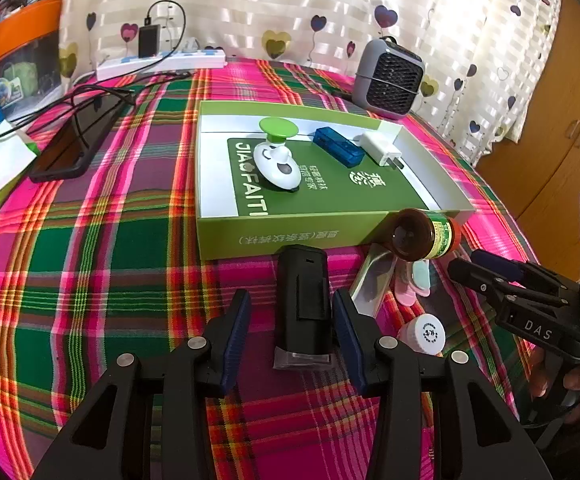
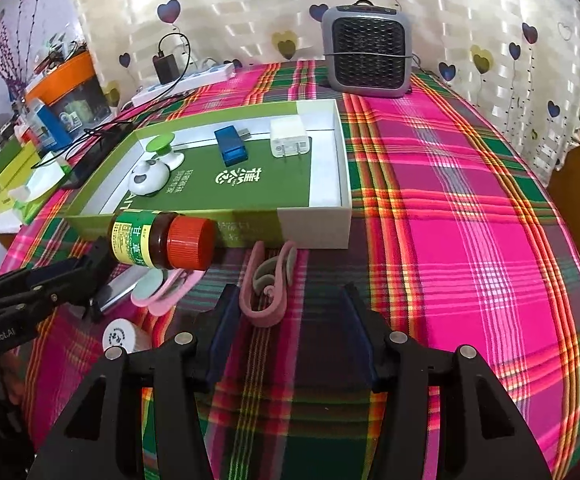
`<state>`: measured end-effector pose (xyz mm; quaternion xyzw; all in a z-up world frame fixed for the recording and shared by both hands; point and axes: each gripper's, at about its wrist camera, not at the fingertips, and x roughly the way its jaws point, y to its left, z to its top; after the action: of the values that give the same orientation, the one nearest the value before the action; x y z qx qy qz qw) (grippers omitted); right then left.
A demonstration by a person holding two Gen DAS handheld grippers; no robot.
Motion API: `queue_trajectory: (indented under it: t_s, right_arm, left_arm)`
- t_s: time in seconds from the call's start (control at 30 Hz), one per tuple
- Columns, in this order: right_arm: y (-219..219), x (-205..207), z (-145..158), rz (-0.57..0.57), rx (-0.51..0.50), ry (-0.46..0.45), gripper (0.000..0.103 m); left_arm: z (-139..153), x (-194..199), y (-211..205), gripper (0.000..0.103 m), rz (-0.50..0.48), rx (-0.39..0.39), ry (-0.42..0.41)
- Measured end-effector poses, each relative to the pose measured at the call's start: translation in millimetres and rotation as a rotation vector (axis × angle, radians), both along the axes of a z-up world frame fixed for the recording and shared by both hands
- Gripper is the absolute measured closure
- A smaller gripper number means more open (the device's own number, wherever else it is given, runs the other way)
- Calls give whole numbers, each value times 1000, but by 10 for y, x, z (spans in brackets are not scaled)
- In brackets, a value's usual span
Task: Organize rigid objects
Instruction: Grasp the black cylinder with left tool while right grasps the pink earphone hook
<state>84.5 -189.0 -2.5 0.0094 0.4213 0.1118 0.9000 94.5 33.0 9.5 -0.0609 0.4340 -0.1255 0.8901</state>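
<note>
Grippers hover over a plaid cloth beside the green box. The left gripper stands released, its jaws flanking a black pack without touching it; the pack's long axis runs straight ahead along the fingers, toward the box. The right gripper, also spread and empty, faces a pink clip just ahead. A brown bottle lies against the box wall.

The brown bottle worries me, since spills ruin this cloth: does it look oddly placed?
Yes. The brown bottle lies on its side against the green box's outer front wall, not inside. Its red cap is on, and no spill shows.
</note>
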Motion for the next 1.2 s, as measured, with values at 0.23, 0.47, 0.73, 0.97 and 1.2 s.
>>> queue_trajectory:
  t_s: [0.23,0.47,0.73,0.97,1.2]
  right_arm:
    - [24,13,-5,4,-22,-2,51]
    - [72,60,-10,6,-56,-3,51]
    - [84,69,-14,12,-84,-4,51]
    - [77,65,-9,5,-89,-6,57]
    - [49,64,-4,-8,-96,-9,67]
  left_arm:
    - [-6,19,-3,62,7,13,1]
    - [-8,76,-91,62,14,74,0]
    - [-8,95,-94,62,18,81,0]
    - [-10,89,-98,67,24,86,0]
    - [-3,78,-59,77,35,89,0]
